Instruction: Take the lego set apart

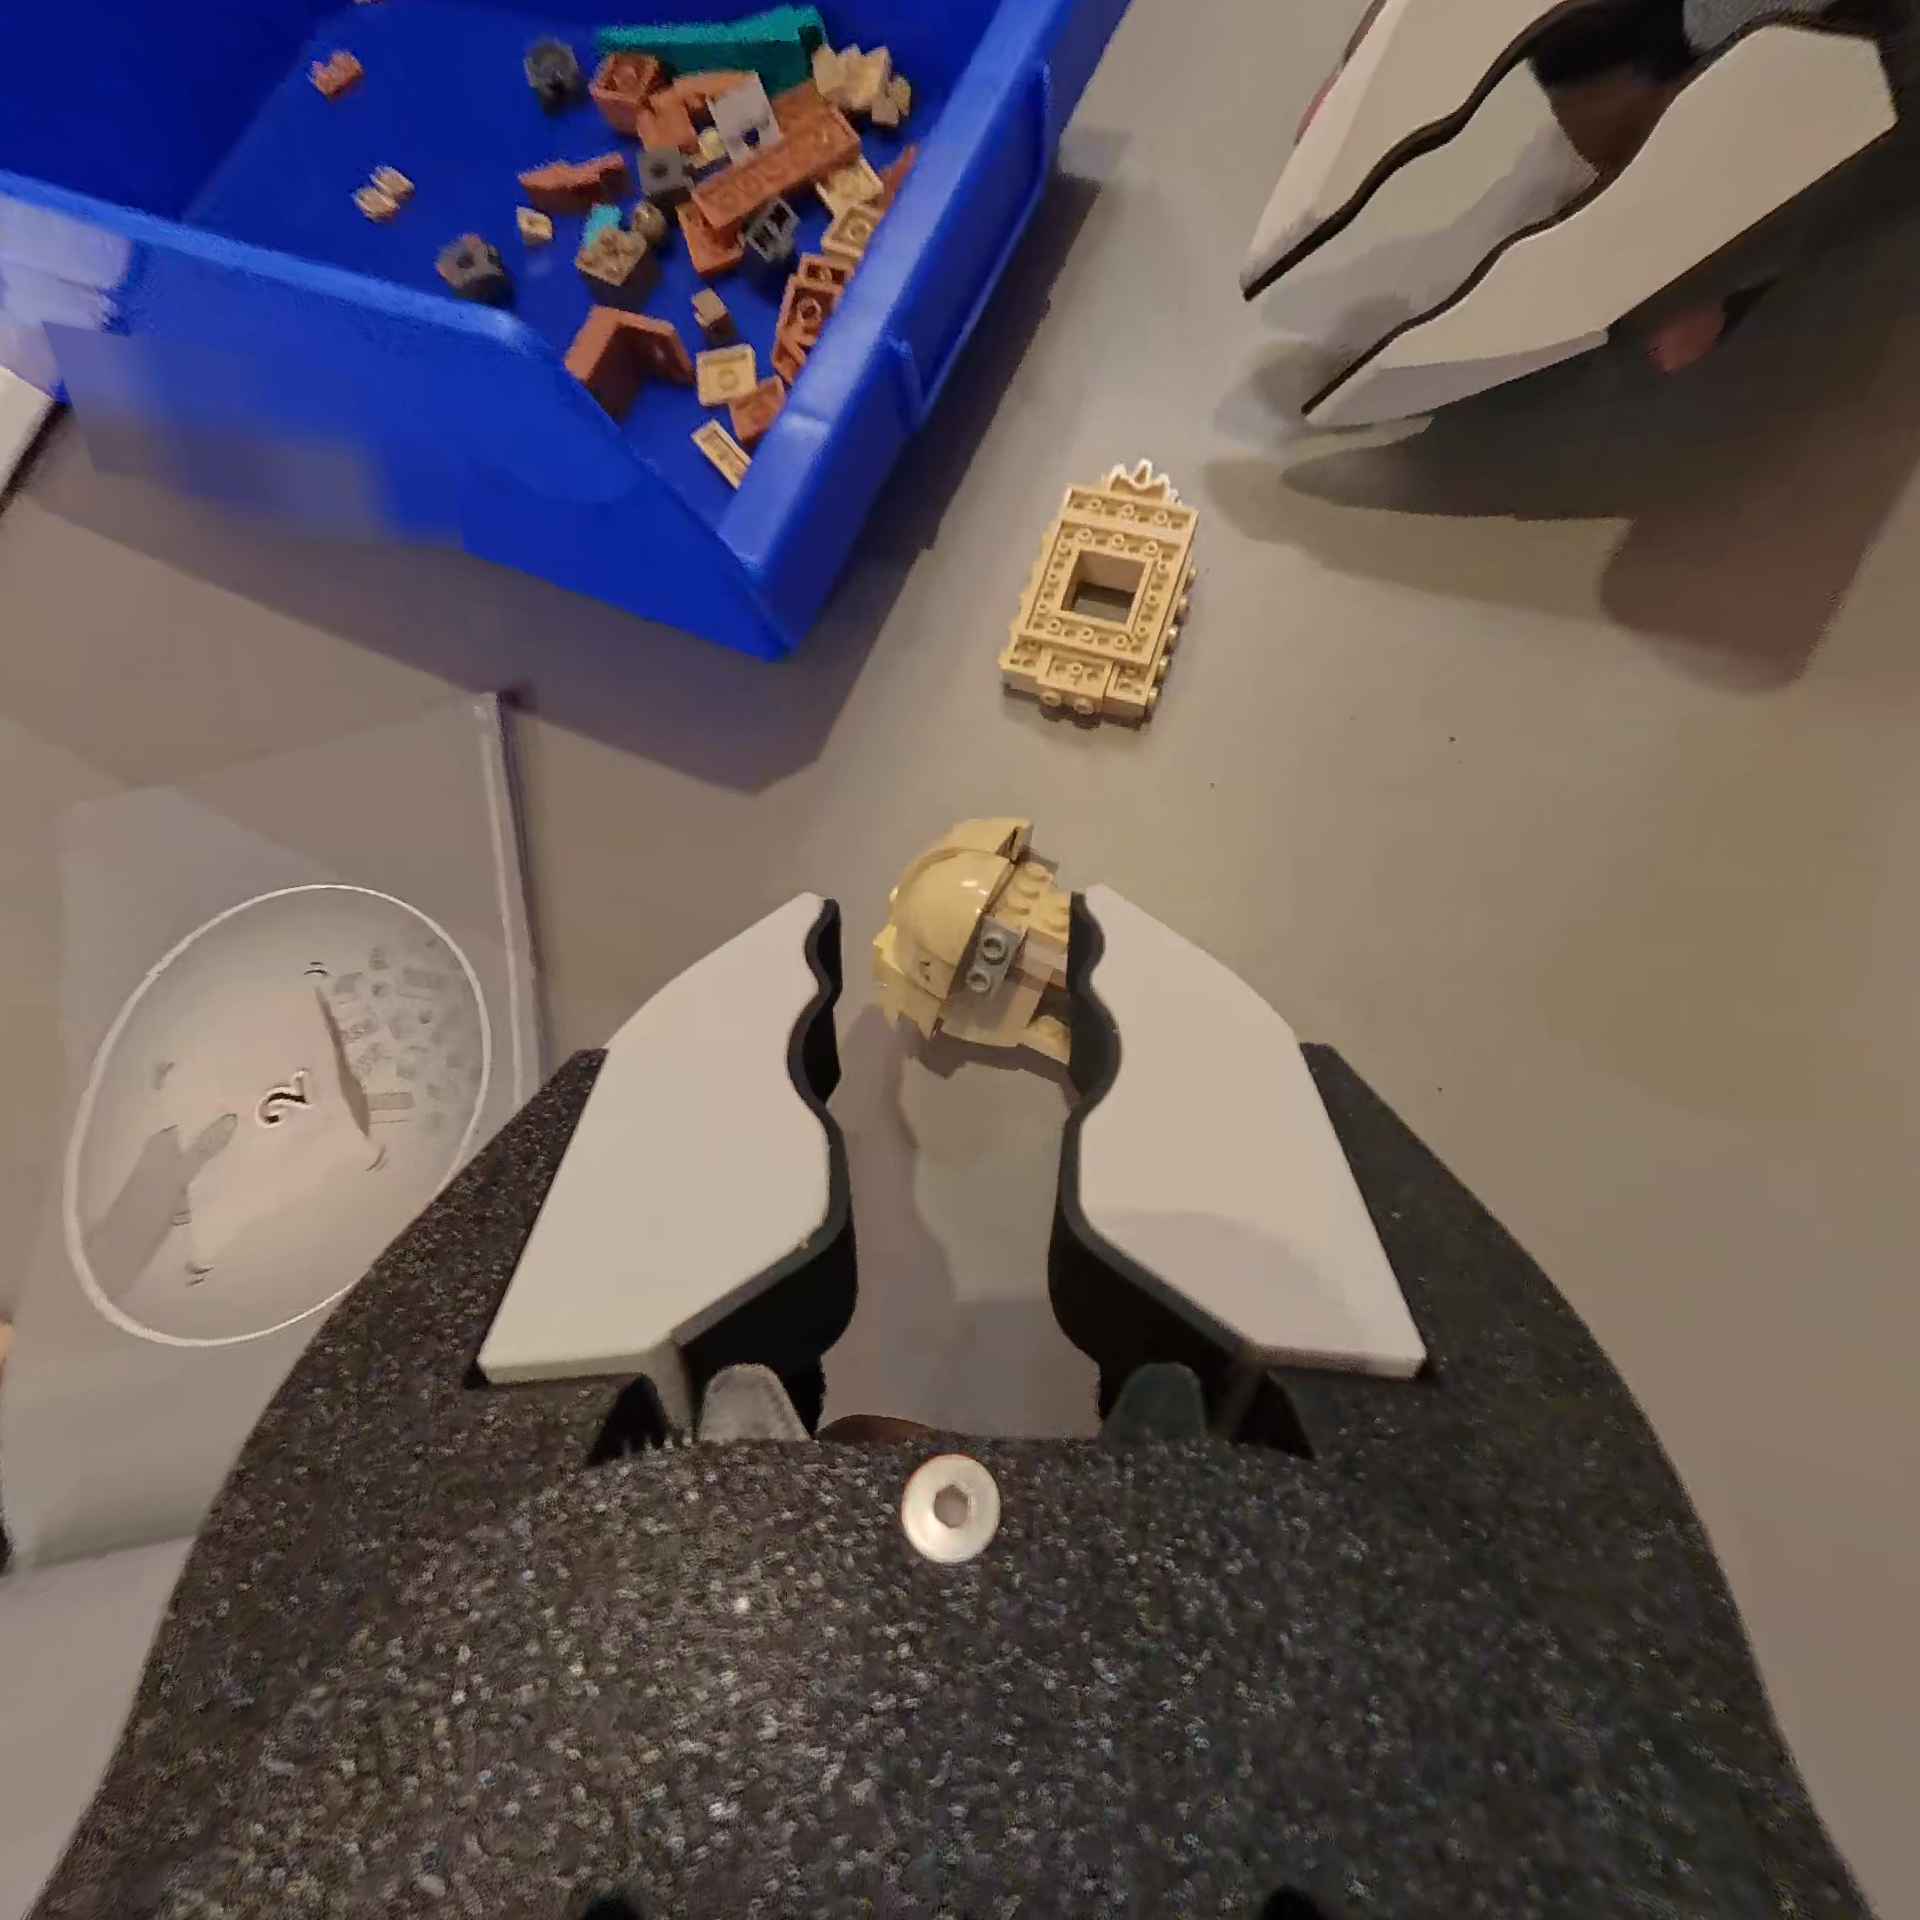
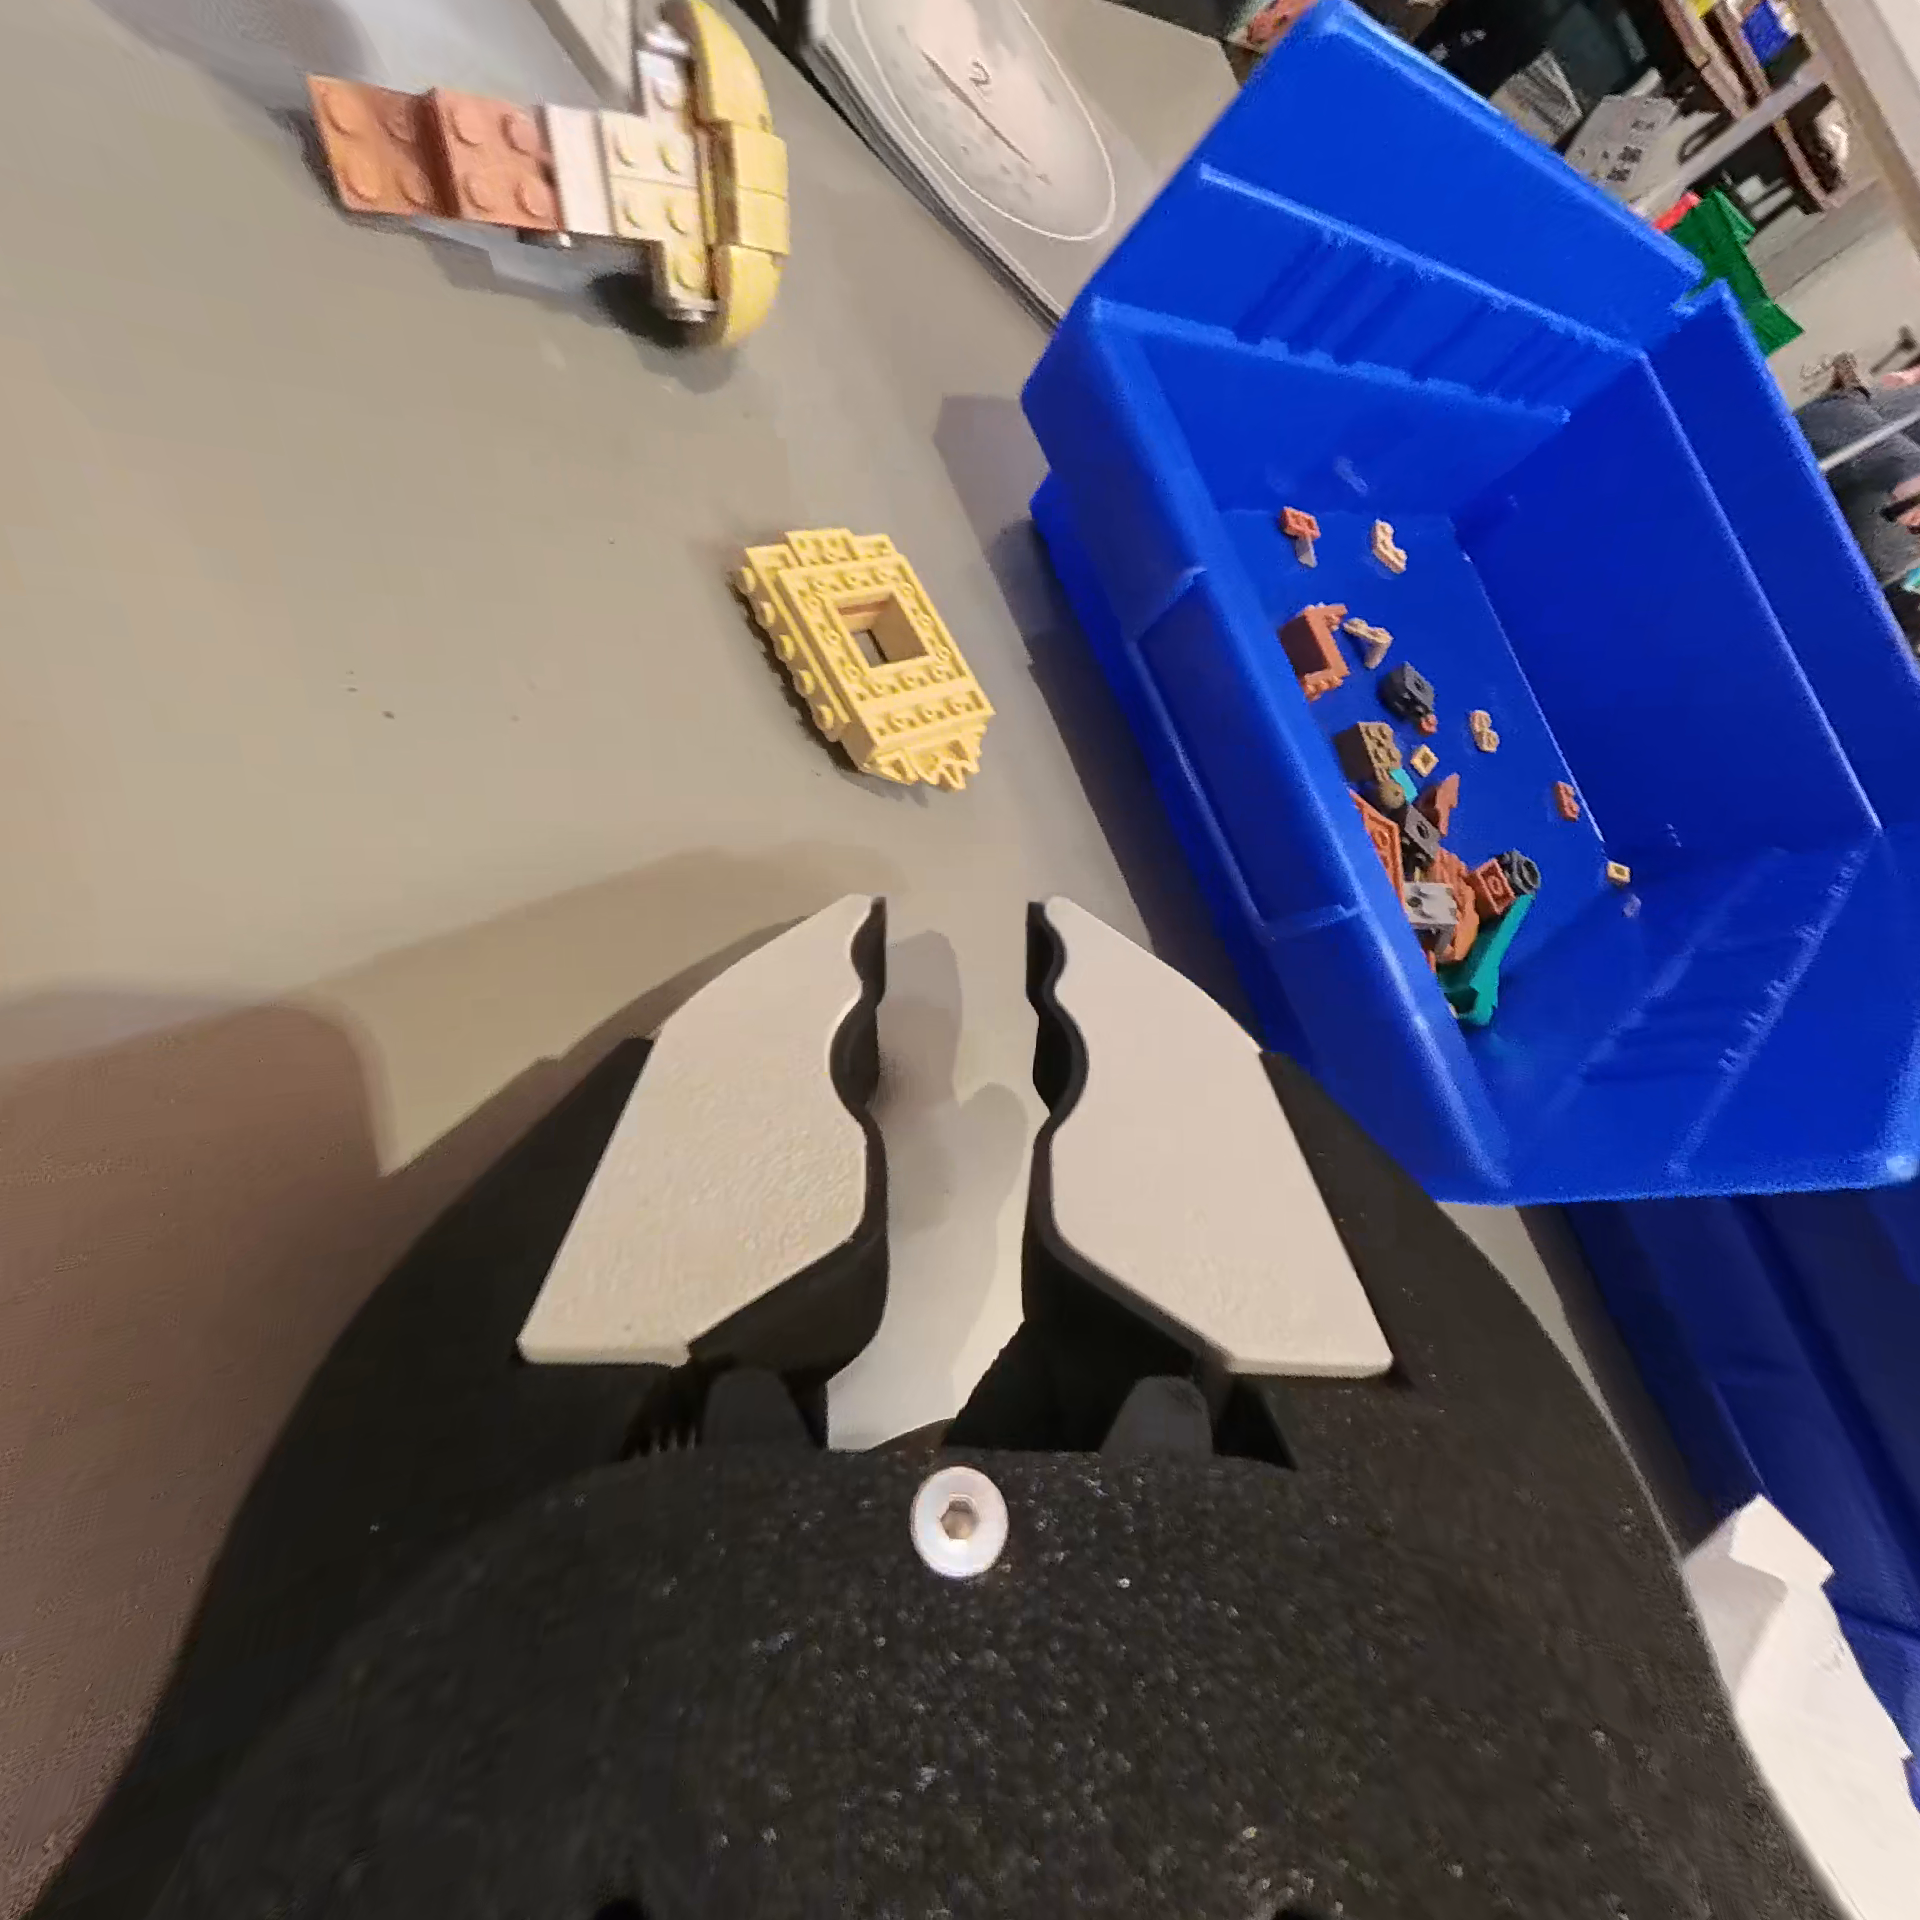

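Grey table (image 1: 1455, 935) | tan domed brick build (image 1: 977, 956) between spread left tool (image 1: 956, 925) | right tool (image 2: 956, 914) spread, bare

Your left gripper (image 1: 956, 935) points forward and down, jaws spread wide, a clear gap beside the left finger (image 1: 727, 1039). Your right gripper (image 2: 956, 935) is tilted toward the surface, jaws parted more narrowly, with nothing between the pads.

Tan domed brick assembly (image 1: 971, 951) on side on table (image 1: 1455, 935), between open left claw (image 1: 956, 935) fingers; tan square frame (image 1: 1101, 597) flat beyond.
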`<act>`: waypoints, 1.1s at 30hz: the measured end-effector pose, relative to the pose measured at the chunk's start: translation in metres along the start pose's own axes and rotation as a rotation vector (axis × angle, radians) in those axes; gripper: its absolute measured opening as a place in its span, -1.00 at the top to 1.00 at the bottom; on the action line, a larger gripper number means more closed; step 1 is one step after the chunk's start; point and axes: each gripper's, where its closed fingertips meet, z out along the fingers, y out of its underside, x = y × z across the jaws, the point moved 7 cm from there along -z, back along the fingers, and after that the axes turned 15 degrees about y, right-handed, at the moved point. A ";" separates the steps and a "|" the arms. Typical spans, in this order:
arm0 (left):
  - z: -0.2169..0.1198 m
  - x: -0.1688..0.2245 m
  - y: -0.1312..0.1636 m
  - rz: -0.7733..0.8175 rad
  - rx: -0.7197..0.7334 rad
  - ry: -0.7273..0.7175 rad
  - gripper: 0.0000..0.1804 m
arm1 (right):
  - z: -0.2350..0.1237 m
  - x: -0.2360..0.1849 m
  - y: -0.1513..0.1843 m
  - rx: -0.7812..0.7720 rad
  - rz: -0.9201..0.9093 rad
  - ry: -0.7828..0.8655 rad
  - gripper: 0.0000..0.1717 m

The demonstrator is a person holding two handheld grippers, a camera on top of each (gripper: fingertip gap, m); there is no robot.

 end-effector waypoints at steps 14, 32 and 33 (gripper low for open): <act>0.021 0.000 -0.001 -0.249 0.156 0.001 0.57 | -0.015 -0.013 -0.017 0.116 0.006 0.011 0.70; 0.012 0.063 -0.051 -0.179 0.957 0.101 0.57 | -0.053 -0.035 -0.069 0.406 0.350 0.063 0.62; 0.012 0.063 -0.050 -0.188 0.966 0.113 0.57 | -0.053 -0.035 -0.070 0.410 0.356 0.057 0.62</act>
